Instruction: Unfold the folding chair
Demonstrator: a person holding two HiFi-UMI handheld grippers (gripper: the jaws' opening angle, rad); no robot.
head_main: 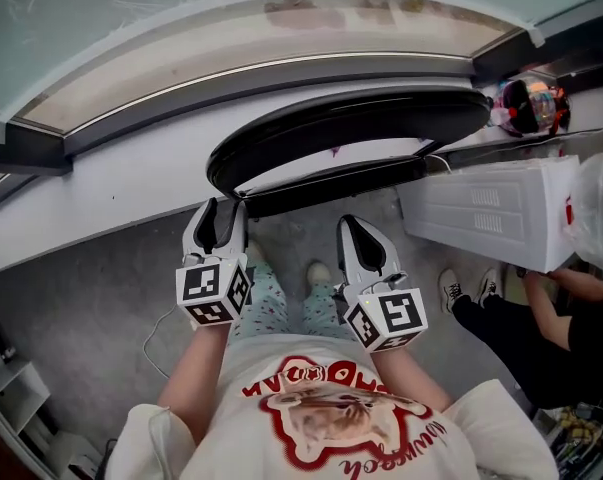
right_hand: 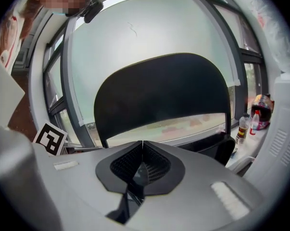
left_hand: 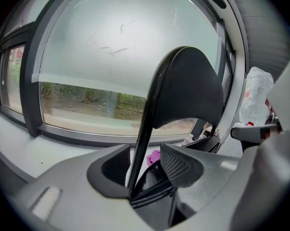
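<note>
Taking hold, the first step
Left gripper: jaws spread, a thin side edge of the folding chair upright between them, unpinched. Right gripper: jaws pressed together, empty, backrest ahead. Next, likely — clamp that edge, swing the chair open.

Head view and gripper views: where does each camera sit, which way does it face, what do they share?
Head view: on the person's head, facing steeply down at the folding chair; shows forearms, shirt, left gripper, right gripper.
Left gripper view: rides the left gripper, looks along its parted jaws, chair's edge between them.
Right gripper view: rides the right gripper, looks past its closed jaws at the chair's back.
Shared: the chair, in all three.
</note>
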